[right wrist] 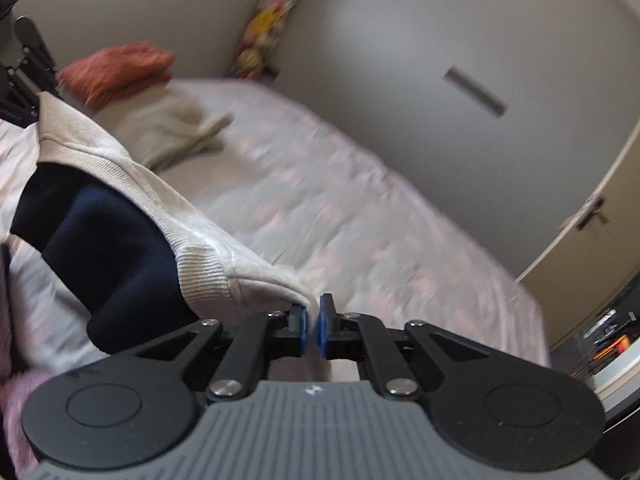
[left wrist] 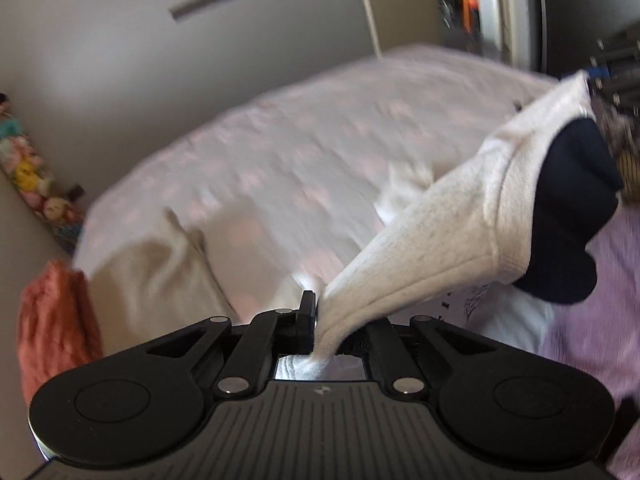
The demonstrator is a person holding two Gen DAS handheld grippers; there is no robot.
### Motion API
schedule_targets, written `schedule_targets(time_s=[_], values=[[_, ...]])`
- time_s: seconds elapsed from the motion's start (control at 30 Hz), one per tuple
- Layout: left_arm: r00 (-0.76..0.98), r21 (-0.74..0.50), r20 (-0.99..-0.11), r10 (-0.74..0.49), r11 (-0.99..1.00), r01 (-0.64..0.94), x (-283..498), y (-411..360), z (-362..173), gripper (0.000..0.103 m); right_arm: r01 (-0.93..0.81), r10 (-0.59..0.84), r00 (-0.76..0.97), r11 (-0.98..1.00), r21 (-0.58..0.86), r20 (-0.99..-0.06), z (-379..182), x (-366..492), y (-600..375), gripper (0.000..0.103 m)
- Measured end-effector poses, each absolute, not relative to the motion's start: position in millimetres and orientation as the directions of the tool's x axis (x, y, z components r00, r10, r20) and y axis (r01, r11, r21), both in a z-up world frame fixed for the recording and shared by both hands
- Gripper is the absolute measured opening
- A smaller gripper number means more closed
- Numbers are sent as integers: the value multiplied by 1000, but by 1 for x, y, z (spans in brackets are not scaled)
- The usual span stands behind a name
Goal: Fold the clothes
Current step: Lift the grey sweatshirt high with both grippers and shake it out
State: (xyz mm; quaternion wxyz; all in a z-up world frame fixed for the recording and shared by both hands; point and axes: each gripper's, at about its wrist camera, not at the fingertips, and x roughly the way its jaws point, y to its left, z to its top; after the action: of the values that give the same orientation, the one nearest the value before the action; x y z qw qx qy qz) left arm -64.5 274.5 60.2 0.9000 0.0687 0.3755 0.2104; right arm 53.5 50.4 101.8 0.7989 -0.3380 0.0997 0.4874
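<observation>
Left gripper, frame bottom: my jaws clamped on cream sweatshirt hem. Right gripper: jaws nearly together, pinching other corner of same hem. Garment hangs stretched between both, navy lining showing, above bed, centre frame. I'd keep tension even, hem level, lower flat onto bed. Print lower right too blurred to read.
</observation>
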Motion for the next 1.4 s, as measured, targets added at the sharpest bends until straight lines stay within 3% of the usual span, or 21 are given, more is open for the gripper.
schedule_targets(time_s=[0.33,0.57,0.93,1.13,1.4], values=[[780,291,-294,553,829,-478,-90,227,238,3,-706,748,658,574,-415,-87,253,31,21,7],[819,317,-131,559,806,-500,-116,188,287,3,-617,711,695,666,-420,107,312,-9,-19,7],[857,327,-129,499,837,-438,-121,157,271,3,-614,677,725,718,-329,127,315,-4,-35,7],[880,283,-59,472,853,-439,-147,143,262,3,-560,671,710,722,-407,214,293,-39,-54,7],[922,316,18,388,872,-373,-153,122,280,3,-561,637,700,770,-304,322,307,-36,-80,8]])
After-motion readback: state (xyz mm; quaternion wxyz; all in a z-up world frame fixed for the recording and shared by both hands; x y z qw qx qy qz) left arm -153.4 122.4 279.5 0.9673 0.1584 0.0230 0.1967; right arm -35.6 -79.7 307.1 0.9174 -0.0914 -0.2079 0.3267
